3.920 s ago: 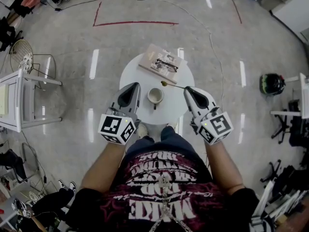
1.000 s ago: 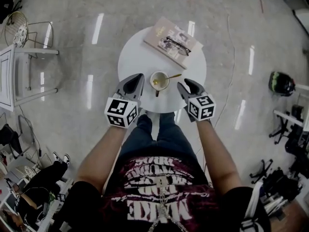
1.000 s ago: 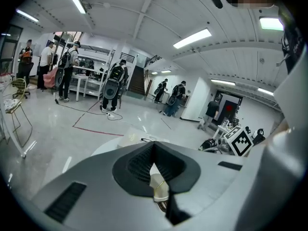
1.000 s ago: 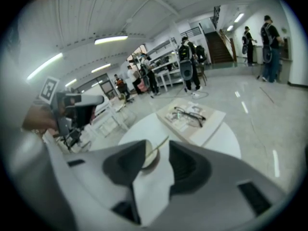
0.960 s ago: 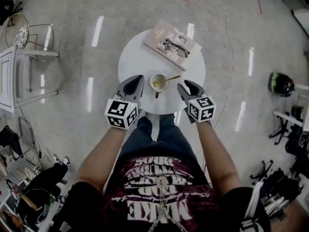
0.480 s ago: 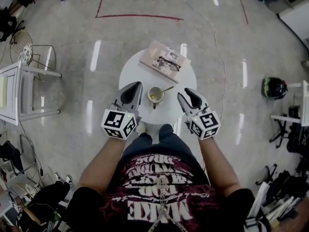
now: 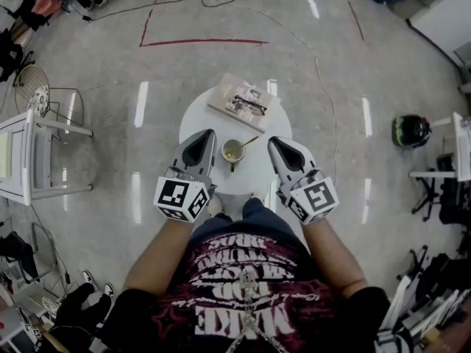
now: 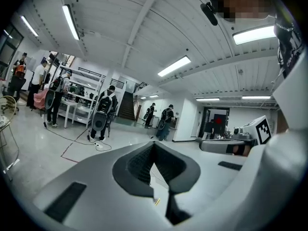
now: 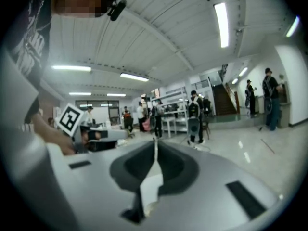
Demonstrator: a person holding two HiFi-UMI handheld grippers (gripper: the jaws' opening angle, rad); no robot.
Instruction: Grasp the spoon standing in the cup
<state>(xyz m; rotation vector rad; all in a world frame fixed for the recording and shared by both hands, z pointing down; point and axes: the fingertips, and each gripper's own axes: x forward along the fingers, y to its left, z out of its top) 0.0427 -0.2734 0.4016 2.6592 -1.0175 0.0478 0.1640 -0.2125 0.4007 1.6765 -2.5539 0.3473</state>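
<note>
A white cup (image 7: pixel 232 151) stands on the small round white table (image 7: pixel 199 116), with a gold spoon (image 7: pixel 250 140) leaning in it, handle toward the upper right. My left gripper (image 7: pixel 203 140) hovers left of the cup, jaws together and empty. Right of the cup, my right gripper (image 7: pixel 277 146) has just been closing; its jaws now meet with nothing between them. Both grippers are held above the table, apart from the cup and spoon. The left gripper (image 8: pixel 154 147) and right gripper (image 9: pixel 155 143) views look out level over the room.
A book with glasses (image 7: pixel 243 101) on it lies at the table's far side. A white side table (image 7: pixel 26 157) and a wire chair (image 7: pixel 33 87) stand at the left, a helmet (image 7: pixel 411 129) lies at the right. Red tape (image 7: pixel 199 43) marks the floor beyond. People stand in the distance.
Both grippers have risen, so the table and cup look smaller beneath them. The right gripper's jaws went from wide open to shut on nothing. The spoon stays in the cup.
</note>
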